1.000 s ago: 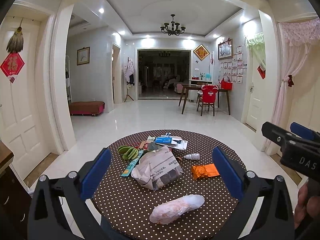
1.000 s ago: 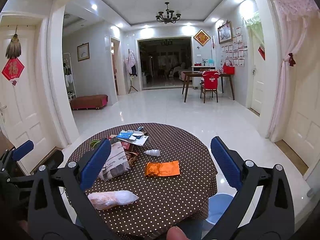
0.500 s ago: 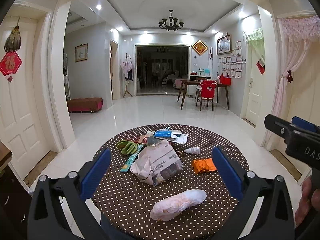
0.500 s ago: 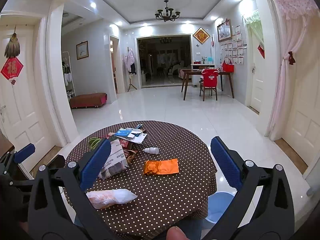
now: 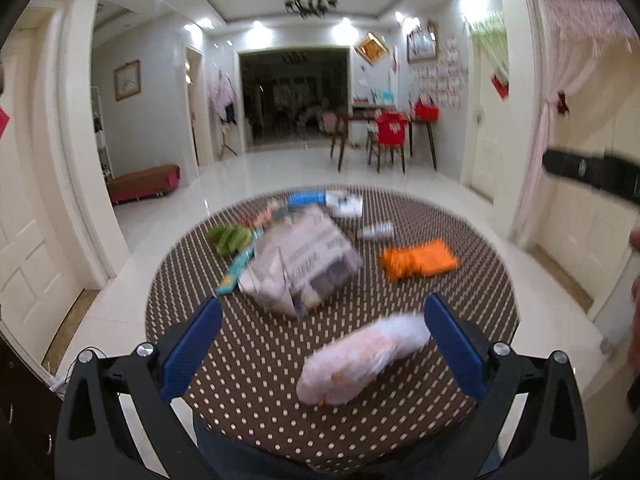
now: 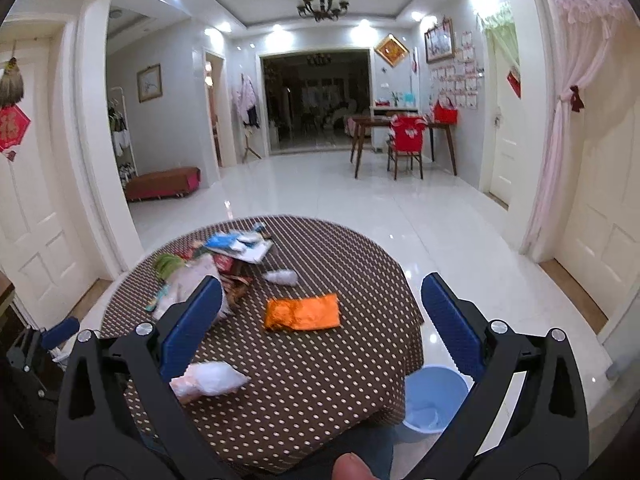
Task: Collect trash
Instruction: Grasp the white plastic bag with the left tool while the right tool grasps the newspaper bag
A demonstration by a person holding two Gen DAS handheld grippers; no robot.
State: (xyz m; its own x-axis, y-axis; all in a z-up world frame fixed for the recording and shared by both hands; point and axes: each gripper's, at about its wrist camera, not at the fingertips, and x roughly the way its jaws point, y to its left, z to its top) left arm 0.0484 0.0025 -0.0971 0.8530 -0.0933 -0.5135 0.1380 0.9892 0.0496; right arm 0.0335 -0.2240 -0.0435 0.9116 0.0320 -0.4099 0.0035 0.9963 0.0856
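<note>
A round table with a brown polka-dot cloth [image 5: 248, 364] [image 6: 320, 380] carries the trash. A pale pink-white plastic bag [image 5: 360, 360] [image 6: 208, 384] lies nearest me. Behind it sits a crumpled newspaper bundle [image 5: 300, 268] [image 6: 188, 284]. An orange wrapper [image 5: 418, 260] [image 6: 302, 312] lies to the right, a small white bottle [image 5: 376, 231] [image 6: 282, 277] beyond it. My left gripper [image 5: 320, 344] is open above the near table edge, its right finger beside the plastic bag. My right gripper [image 6: 320, 324] is open, held above the orange wrapper.
A light blue bin [image 6: 434, 404] stands on the floor at the table's right. Green peels [image 5: 230, 238], a teal strip [image 5: 236, 274] and blue-and-white papers [image 5: 324, 202] [image 6: 240, 246] lie at the table's far side. White tiled floor surrounds the table.
Both grippers have dropped and pushed forward toward the table, so the trash looms larger. The left view is blurred from motion. Both stay open.
</note>
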